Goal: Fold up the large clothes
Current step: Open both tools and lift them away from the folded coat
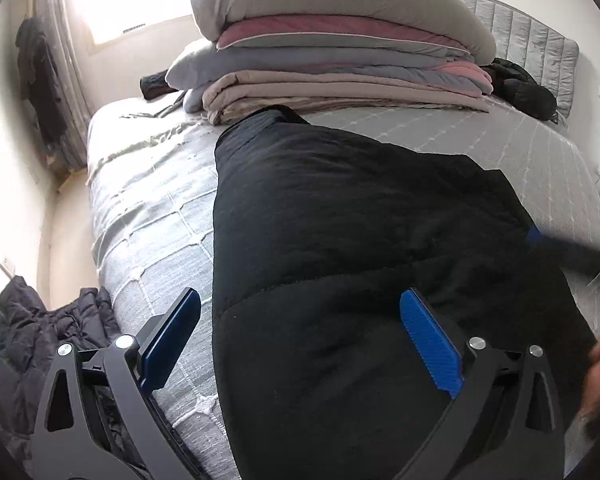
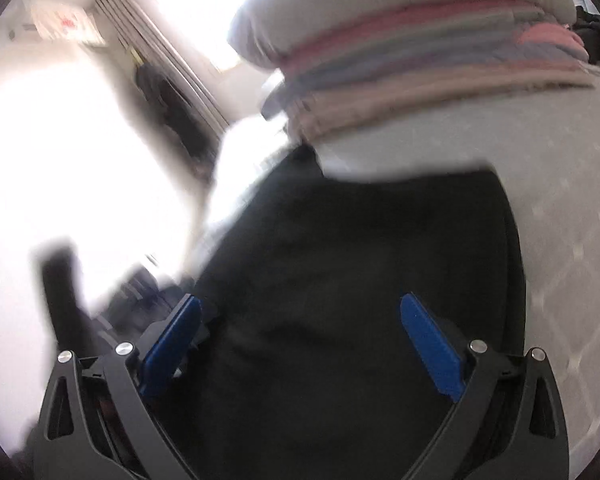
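Left gripper (image 1: 300, 320): jaws spread wide, holding nothing, above the near end of the black garment (image 1: 360, 240).
Right gripper (image 2: 300, 328): jaws wide apart and empty over the same dark cloth.
Garment: lies lengthwise on the grey quilted bed (image 1: 147, 216), its far end by the stack of folded bedding (image 1: 340, 52).
Left view only: a dark puffer jacket (image 1: 31, 332) beside the bed.
Right view only: heavily blurred; a wall sign (image 2: 65, 24).
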`<action>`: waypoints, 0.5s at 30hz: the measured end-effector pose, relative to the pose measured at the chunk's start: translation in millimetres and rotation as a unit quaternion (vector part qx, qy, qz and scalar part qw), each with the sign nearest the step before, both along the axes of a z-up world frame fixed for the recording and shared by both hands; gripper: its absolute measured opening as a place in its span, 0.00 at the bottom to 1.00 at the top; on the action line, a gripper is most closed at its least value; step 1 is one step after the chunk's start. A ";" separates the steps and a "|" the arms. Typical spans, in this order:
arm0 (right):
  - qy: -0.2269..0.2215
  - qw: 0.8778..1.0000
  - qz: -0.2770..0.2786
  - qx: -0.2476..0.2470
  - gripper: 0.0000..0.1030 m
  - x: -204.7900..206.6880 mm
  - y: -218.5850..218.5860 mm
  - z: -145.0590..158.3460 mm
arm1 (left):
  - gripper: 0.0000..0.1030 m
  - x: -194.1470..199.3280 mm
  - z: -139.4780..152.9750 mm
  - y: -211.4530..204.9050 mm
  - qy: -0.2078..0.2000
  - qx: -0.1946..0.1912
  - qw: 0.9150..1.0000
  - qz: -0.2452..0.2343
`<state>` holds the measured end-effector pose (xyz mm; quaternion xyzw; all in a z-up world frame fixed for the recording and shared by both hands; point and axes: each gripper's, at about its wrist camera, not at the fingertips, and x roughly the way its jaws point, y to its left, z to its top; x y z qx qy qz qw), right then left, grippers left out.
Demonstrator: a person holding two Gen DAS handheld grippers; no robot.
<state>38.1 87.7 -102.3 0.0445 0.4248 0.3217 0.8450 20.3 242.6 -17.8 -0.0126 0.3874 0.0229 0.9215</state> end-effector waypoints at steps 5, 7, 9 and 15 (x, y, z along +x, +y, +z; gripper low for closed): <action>-0.021 1.000 0.004 -0.019 0.93 -4.7 6.6 -10.2 | 0.94 -9.1 0.5 -15.3 -0.021 0.051 0.998 -0.001; -0.012 1.000 -0.006 0.002 0.93 -5.5 5.1 7.6 | 0.94 -11.8 2.1 -16.6 -0.030 0.058 0.998 -0.001; -0.037 0.999 -0.010 0.017 0.93 -3.0 7.3 36.3 | 0.94 -11.5 3.0 -17.1 -0.030 0.060 0.998 -0.001; -0.043 0.997 -0.055 -0.044 0.93 86.7 54.0 40.3 | 0.94 -10.6 4.0 -17.1 -0.030 0.059 0.998 -0.003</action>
